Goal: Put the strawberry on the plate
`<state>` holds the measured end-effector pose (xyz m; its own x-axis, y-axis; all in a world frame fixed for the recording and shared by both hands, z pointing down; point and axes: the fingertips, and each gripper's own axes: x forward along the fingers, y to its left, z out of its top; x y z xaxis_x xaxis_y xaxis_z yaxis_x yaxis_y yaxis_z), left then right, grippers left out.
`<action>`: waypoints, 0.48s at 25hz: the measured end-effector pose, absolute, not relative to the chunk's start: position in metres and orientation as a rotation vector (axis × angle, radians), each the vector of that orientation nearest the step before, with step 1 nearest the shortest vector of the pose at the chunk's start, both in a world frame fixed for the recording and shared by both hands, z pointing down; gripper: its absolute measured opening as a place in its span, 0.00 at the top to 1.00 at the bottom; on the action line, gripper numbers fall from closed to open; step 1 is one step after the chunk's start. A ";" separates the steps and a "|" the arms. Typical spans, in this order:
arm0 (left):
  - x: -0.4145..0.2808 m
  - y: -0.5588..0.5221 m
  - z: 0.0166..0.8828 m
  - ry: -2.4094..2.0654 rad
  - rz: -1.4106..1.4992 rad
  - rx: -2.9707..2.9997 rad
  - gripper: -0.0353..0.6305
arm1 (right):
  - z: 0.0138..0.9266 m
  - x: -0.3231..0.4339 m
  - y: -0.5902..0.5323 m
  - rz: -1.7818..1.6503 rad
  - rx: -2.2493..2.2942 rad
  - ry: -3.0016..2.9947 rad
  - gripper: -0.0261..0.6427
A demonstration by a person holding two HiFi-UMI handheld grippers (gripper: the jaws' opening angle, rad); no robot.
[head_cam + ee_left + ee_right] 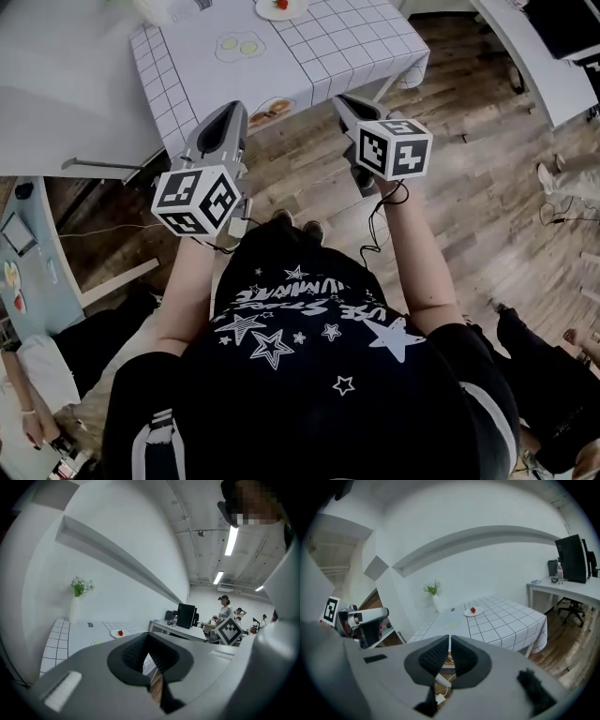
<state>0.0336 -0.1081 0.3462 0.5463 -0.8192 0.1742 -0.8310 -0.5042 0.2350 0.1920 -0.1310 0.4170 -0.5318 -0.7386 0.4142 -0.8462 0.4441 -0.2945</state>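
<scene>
On the plate [479,612], at the far side of the checked table [506,620], lies the strawberry [473,610], well apart from both claws. The right gripper [449,640] has its jaws pressed together with nothing between them. The left gripper [146,637] is also closed and empty.

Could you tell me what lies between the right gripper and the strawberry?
Right gripper view: wooden floor, then white grid tablecloth bearing a pale yellow-green mat.

the strawberry [473,610] lies on the plate [480,612] far back on the table [506,620], the vase [436,603] stands behind the plate, and the left claw [231,111] and right claw [345,101] hang side by side before the table's near edge.
</scene>
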 end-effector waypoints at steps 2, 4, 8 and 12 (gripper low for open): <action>0.031 -0.104 0.344 -1.367 0.060 2.503 0.94 | 0.415 0.189 -0.127 0.709 1.391 -2.483 0.93; 0.029 -0.101 0.341 -1.360 0.048 2.510 0.94 | 0.411 0.185 -0.123 0.713 1.403 -2.493 0.93; 0.023 -0.099 0.336 -1.324 0.006 2.528 0.94 | 0.408 0.179 -0.116 0.696 1.419 -2.480 0.93; 0.003 -0.099 0.334 -1.278 0.018 2.552 0.94 | 0.398 0.161 -0.115 0.695 1.465 -2.459 0.93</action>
<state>0.0029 -0.0986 0.3341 0.6070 -0.7825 0.1385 -0.7862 -0.5660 0.2481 0.1607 -0.1146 0.3976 -0.4906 -0.7766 0.3952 -0.8686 0.3996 -0.2929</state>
